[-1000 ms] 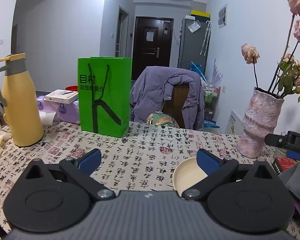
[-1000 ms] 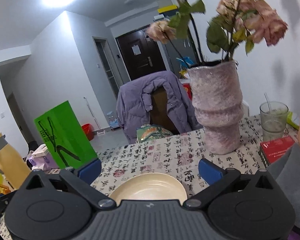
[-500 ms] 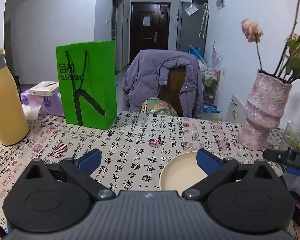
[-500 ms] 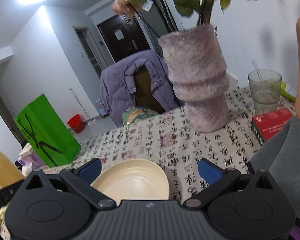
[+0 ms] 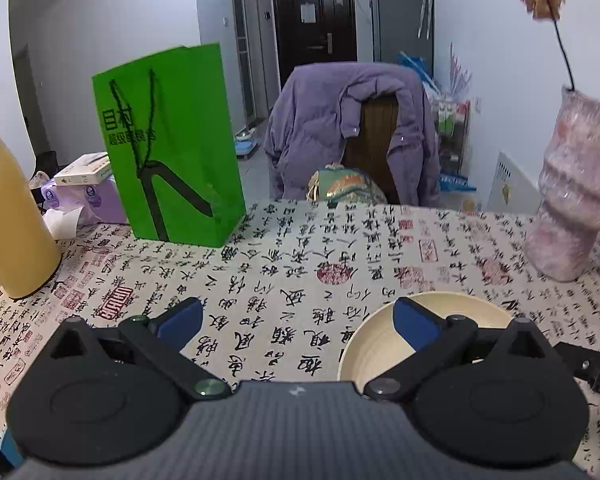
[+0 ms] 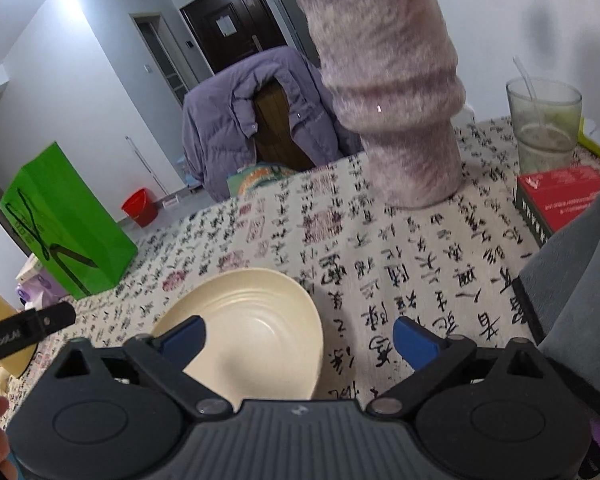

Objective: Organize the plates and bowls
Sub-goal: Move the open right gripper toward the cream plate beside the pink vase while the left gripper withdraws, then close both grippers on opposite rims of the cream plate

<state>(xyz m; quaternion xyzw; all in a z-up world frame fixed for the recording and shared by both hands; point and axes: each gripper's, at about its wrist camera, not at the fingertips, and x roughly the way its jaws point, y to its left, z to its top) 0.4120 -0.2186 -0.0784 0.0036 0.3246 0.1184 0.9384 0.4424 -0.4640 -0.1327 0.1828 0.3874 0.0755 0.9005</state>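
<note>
right gripper [image 6: 298, 338]: spread wide but jaws just started closing, nothing pinched, left pad over cream bowl [image 6: 248, 328], looks lined up for the rim | left gripper [image 5: 296, 320]: spread, empty, bowl sits on the tablecloth [image 5: 284, 280] under its right finger | vase [image 6: 388, 92] farther back, guessing it's parked clear

Both grippers: black linkage arms, silver pivot screws, blue finger pads [image 5: 414, 326], ribbed dark-grey bodies with small white logo. Grey sleeve [image 6: 572, 272], right side.
</note>
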